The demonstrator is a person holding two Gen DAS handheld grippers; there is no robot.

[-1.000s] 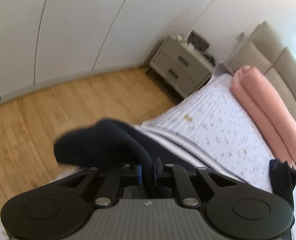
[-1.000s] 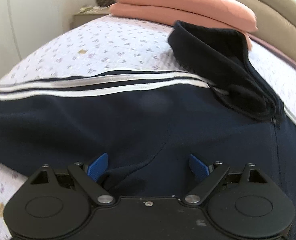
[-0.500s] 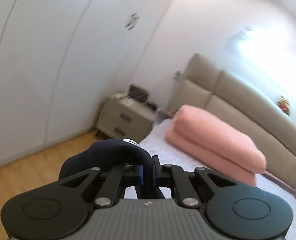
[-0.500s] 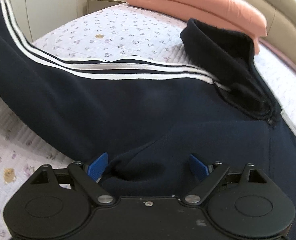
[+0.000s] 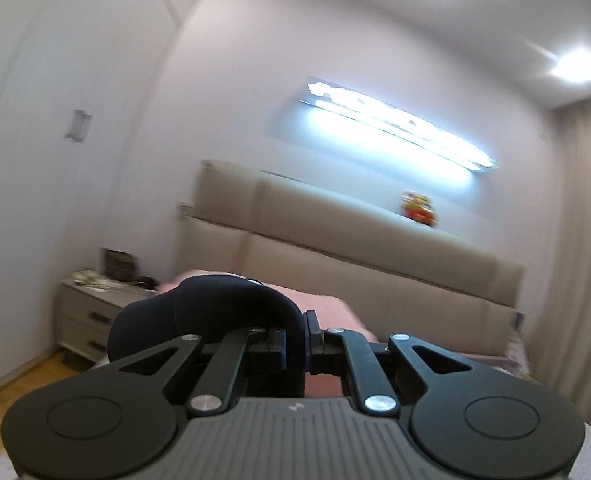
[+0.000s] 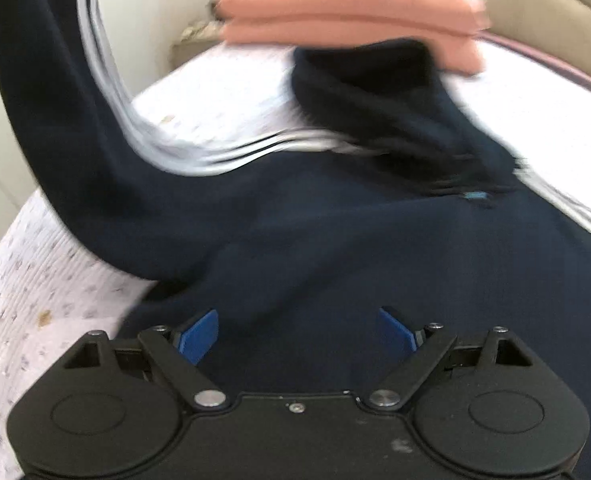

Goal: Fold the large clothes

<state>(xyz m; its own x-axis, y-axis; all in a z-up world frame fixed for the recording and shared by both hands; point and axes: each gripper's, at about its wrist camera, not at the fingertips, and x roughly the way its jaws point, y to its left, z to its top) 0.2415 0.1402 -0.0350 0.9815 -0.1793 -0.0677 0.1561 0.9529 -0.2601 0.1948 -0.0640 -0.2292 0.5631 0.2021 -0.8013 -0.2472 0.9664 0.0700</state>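
Observation:
A dark navy jacket with white stripes lies spread on the bed. Its striped sleeve rises steeply up and left, out of the right wrist view. My left gripper is shut on the sleeve end, held high above the bed and facing the headboard. My right gripper is open, its blue pads resting low over the jacket body. The jacket's collar stands folded up near the pillows.
Pink pillows are stacked at the head of the bed. A beige headboard has a small toy on top. A grey nightstand stands at the left on wooden floor. The white patterned bedspread shows around the jacket.
My left gripper has lifted the sleeve high and tilted up from the floor toward the headboard and wall. In the right wrist view the sleeve now rises steeply. My right gripper stays open.

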